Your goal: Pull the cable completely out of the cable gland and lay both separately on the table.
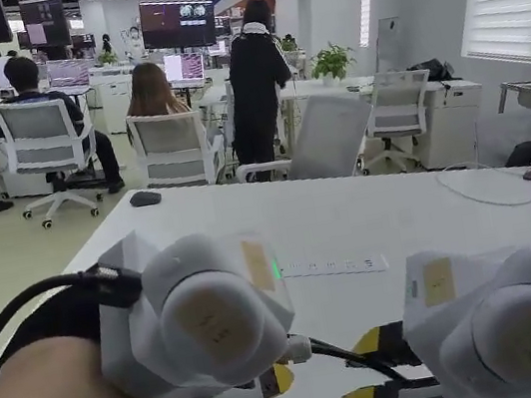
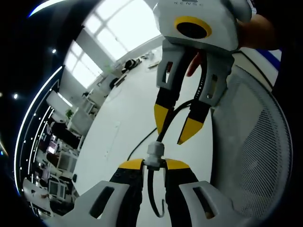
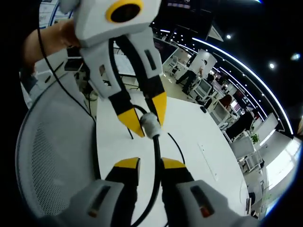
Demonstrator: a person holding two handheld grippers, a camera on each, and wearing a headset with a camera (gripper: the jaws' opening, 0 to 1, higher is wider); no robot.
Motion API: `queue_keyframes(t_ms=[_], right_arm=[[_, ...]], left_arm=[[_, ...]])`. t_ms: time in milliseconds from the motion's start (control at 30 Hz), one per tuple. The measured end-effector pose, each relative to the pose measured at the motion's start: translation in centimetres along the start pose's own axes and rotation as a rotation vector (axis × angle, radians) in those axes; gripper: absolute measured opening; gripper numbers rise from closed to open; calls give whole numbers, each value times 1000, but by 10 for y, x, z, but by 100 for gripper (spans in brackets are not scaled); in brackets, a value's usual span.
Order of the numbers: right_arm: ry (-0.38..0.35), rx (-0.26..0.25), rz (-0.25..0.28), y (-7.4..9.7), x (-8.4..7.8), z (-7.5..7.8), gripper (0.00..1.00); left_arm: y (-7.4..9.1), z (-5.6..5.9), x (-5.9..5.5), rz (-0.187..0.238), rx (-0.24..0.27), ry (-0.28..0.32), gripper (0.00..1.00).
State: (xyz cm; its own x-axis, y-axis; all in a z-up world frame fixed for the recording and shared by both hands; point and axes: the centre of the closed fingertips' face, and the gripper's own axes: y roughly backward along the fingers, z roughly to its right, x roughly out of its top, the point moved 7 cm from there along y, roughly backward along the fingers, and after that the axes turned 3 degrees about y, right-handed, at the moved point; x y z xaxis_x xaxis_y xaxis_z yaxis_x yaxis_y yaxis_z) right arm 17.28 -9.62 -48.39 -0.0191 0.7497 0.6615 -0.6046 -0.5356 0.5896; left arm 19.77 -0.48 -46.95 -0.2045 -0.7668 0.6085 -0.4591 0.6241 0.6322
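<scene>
The smooth white desk (image 1: 368,208) lies beneath. The right tool (image 3: 150,163) is spread loosely around the thin, round black cable (image 3: 156,146). The left tool (image 2: 154,164) pinches the small, pale, ribbed plastic cable gland (image 2: 155,152), held off the desk with the cable threaded through it.

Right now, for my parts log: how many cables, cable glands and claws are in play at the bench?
cable: 1
cable gland: 1
claws: 2 (left claw, right claw)
Total: 4
</scene>
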Motion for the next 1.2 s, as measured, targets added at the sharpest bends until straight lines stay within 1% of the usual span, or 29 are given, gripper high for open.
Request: queue_keyframes(t_ms=[33, 133, 233, 300, 367, 433, 533, 867, 967, 1067, 1200], right_arm=[[10, 0, 9, -1, 5, -1, 16], [6, -11, 26, -3, 12, 2, 15], [10, -7, 37, -3, 13, 3, 7], [15, -5, 31, -3, 11, 3, 6], [30, -11, 16, -2, 8, 4, 2], [22, 0, 16, -1, 5, 4, 2], [16, -5, 8, -1, -1, 6, 2], [-38, -28, -28, 8, -28, 9, 2], [-50, -37, -30, 10, -33, 10, 2], [-62, -39, -44, 10, -40, 9, 2], [-76, -42, -53, 12, -46, 8, 2]], left_arm=[[0, 1, 0, -2, -2, -6, 17], [-1, 4, 1, 1, -8, -11, 17], [-1, 5, 1, 2, -10, -13, 17], [-1, 5, 1, 2, -7, -14, 17], [0, 4, 0, 0, -9, -15, 17], [-1, 5, -1, 1, -11, -11, 17], [-1, 4, -3, -3, -7, -10, 17], [-2, 2, -5, -5, -5, -2, 17], [-2, 2, -5, -4, -4, 0, 17], [-1, 1, -6, -6, -2, 1, 17], [-1, 0, -7, -9, -1, 1, 17]])
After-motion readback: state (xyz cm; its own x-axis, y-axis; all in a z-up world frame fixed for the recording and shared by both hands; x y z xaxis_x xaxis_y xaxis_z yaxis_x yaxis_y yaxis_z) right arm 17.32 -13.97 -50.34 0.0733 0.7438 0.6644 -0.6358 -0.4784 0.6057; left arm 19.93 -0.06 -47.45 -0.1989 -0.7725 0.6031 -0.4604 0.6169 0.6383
